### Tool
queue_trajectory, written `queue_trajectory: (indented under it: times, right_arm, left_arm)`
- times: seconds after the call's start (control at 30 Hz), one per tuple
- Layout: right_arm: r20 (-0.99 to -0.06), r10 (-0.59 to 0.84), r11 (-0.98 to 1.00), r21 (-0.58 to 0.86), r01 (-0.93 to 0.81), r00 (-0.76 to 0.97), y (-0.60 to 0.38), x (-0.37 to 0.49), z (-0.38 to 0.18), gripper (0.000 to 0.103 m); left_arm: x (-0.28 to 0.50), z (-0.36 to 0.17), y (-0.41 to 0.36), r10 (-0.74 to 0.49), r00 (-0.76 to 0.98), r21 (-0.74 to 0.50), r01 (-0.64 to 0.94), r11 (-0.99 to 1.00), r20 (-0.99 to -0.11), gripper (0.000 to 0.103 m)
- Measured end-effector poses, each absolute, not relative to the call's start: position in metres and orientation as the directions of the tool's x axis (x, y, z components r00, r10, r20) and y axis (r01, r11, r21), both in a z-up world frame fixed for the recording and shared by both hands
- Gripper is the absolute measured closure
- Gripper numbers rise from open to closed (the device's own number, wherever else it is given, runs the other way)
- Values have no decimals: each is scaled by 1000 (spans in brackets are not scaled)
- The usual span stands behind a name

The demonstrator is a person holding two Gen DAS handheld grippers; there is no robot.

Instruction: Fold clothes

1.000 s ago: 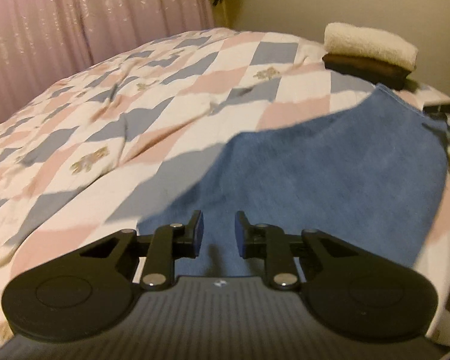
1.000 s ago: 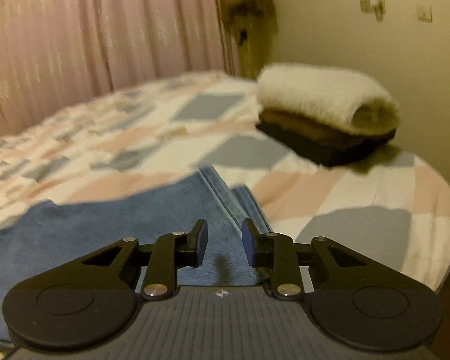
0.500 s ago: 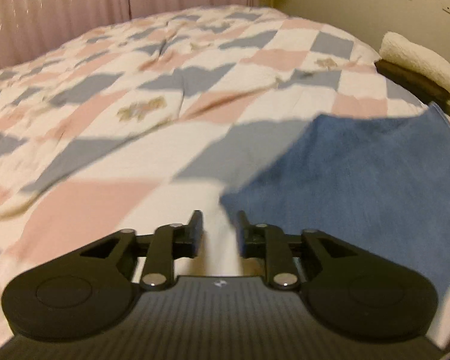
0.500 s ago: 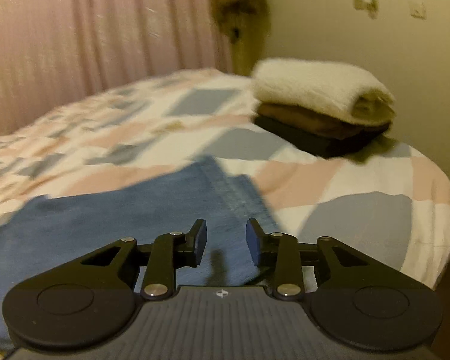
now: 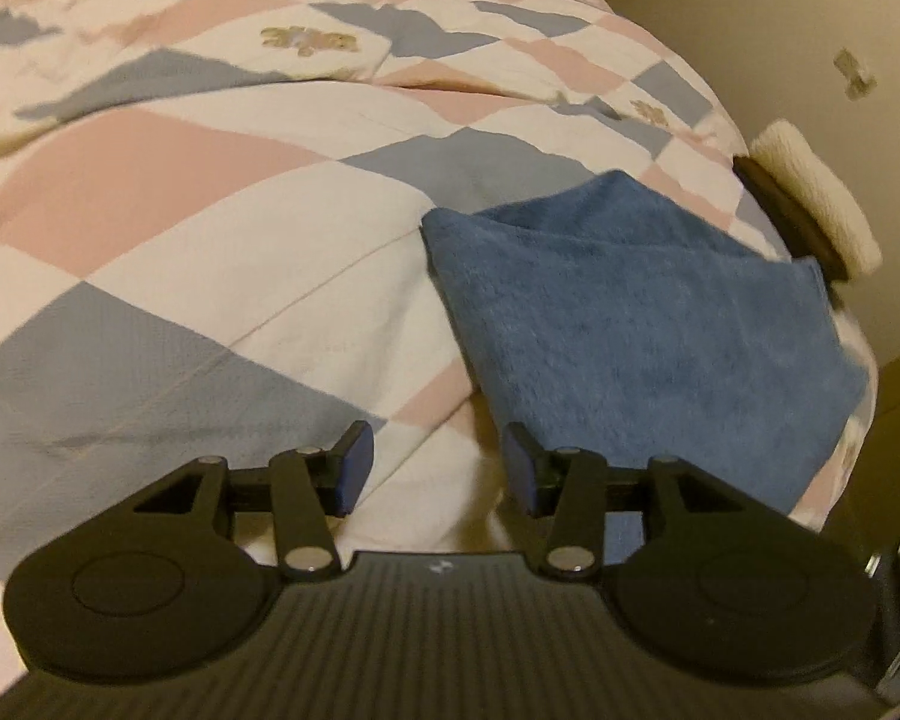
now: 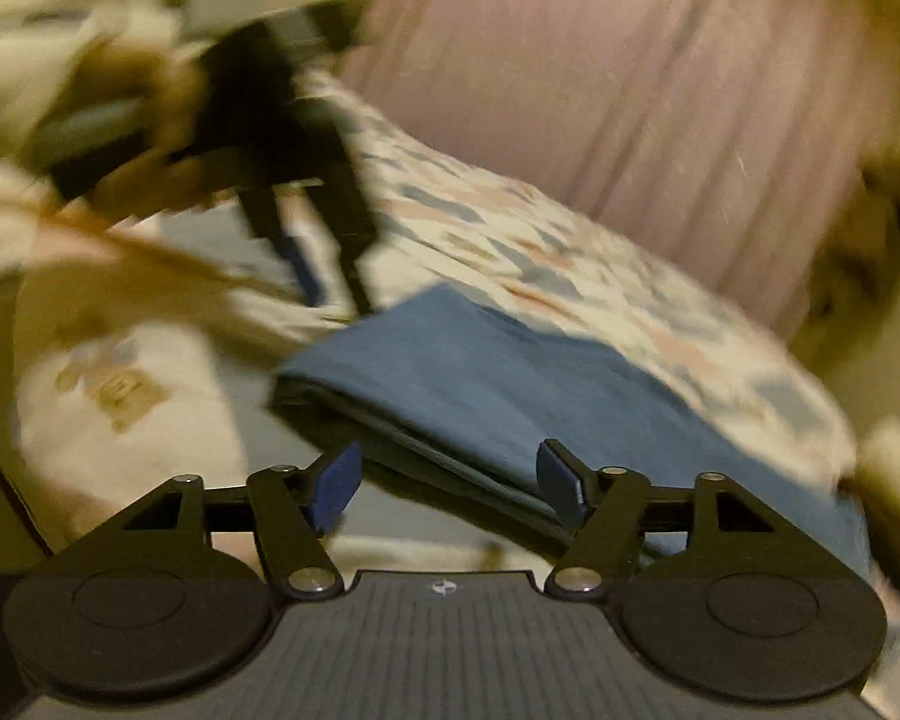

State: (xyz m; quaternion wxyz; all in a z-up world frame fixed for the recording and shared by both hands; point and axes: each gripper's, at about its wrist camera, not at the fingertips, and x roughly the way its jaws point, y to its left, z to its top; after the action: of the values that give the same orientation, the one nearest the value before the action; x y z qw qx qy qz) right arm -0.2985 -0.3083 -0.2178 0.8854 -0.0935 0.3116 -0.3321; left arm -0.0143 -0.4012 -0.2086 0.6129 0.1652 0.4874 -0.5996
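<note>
A folded blue towel (image 5: pixel 642 324) lies on the checked bedspread (image 5: pixel 222 276) near the bed's right edge. My left gripper (image 5: pixel 432 468) is open just before the towel's near left corner, nothing between its fingers. In the right wrist view, which is blurred by motion, the same blue towel (image 6: pixel 510 384) shows its layered folded edge. My right gripper (image 6: pixel 450 483) is open, its fingers on either side of that edge without closing on it. The left gripper (image 6: pixel 324 288) and a person's hand (image 6: pixel 132 120) holding it appear at upper left.
A stack of folded towels (image 5: pixel 810 204), cream on top of dark ones, sits at the bed's far right corner by the wall. Pink curtains (image 6: pixel 600 72) hang behind the bed. The bed's edge drops off right of the blue towel.
Both grippers have opened wider. The left one swung left and down toward the towel's corner. The right one swung round sharply and now faces the towel's folded edge.
</note>
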Motion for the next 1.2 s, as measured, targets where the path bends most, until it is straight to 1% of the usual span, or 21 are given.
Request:
queue_trajectory:
  times: [0.07, 0.17, 0.23, 0.37, 0.43, 0.47, 0.5, 0.53, 0.63, 0.67, 0.73, 0.77, 0.8, 0.9, 0.93, 0.97, 1.0, 1.03, 1.13, 1.17, 1.2]
  right_arm:
    - [-485, -654, 756, -437, 487, 580, -299, -283, -225, 34]
    - [-477, -665, 739, -528, 418, 574, -285, -261, -236, 30]
    - [-471, -673, 722, -586, 368, 570, -275, -246, -244, 30]
    - [-479, -686, 706, -622, 338, 548, -276, -228, -254, 30]
    - [-480, -689, 702, -626, 338, 543, -278, -220, -256, 30]
    - [-483, -691, 703, -622, 344, 538, -279, -217, -257, 30]
    - [-488, -692, 704, -618, 350, 533, -280, -215, -259, 30]
    - [-487, -696, 702, -618, 354, 528, -281, -212, -261, 30]
    - [-477, -711, 687, -630, 363, 517, -284, -207, -267, 31]
    - [-471, -716, 680, -636, 364, 515, -284, -205, -268, 32]
    - [-461, -726, 668, -647, 367, 510, -284, -203, -270, 34]
    - [-455, -732, 662, -653, 369, 508, -284, -202, -272, 34]
    - [-450, -737, 656, -658, 370, 505, -285, -201, -273, 37]
    - [-433, -752, 636, -674, 375, 497, -285, -197, -277, 45]
    - [-428, -756, 630, -679, 376, 495, -286, -196, -278, 46]
    - [-425, -759, 627, -682, 376, 493, -285, -195, -279, 47]
    - [-421, -761, 623, -684, 378, 493, -286, -195, -279, 47]
    - [-417, -764, 620, -686, 380, 493, -286, -194, -280, 47]
    - [-415, -768, 617, -687, 385, 488, -289, -188, -281, 49]
    - [-414, -769, 615, -685, 389, 487, -290, -186, -281, 50]
    - [-422, -764, 624, -676, 392, 488, -291, -185, -281, 55]
  left_arm:
    - [-11, -210, -405, -576, -210, -401, 888, 227, -790, 60]
    - [-6, -213, -408, -577, -231, -424, 878, 223, -783, 59]
    - [-5, -213, -409, -580, -240, -432, 875, 218, -779, 59]
    - [-1, -213, -410, -599, -265, -474, 852, 222, -756, 57]
    - [3, -214, -411, -615, -292, -518, 825, 226, -733, 44]
    - [3, -214, -413, -619, -306, -535, 815, 223, -724, 30]
    - [4, -215, -416, -622, -320, -552, 804, 221, -715, 28]
    - [3, -216, -419, -623, -326, -558, 801, 218, -711, 28]
    - [-8, -221, -434, -608, -292, -506, 836, 214, -738, 28]
    - [-9, -223, -439, -607, -292, -506, 836, 213, -739, 29]
    - [-9, -225, -445, -612, -318, -539, 815, 215, -724, 46]
    - [-9, -225, -447, -614, -334, -558, 801, 214, -715, 73]
    - [-10, -225, -450, -617, -344, -572, 792, 214, -708, 76]
    - [-17, -221, -452, -616, -322, -534, 823, 193, -719, 77]
    - [-14, -224, -450, -617, -336, -554, 809, 199, -712, 77]
    - [-10, -227, -449, -618, -350, -576, 790, 208, -704, 74]
    - [-4, -232, -448, -622, -369, -611, 758, 230, -691, 67]
    - [2, -239, -447, -624, -389, -647, 719, 255, -678, 65]
    - [11, -247, -446, -635, -424, -708, 645, 289, -646, 72]
    - [8, -244, -447, -632, -424, -702, 654, 281, -648, 79]
    - [5, -240, -447, -629, -420, -691, 670, 272, -655, 80]
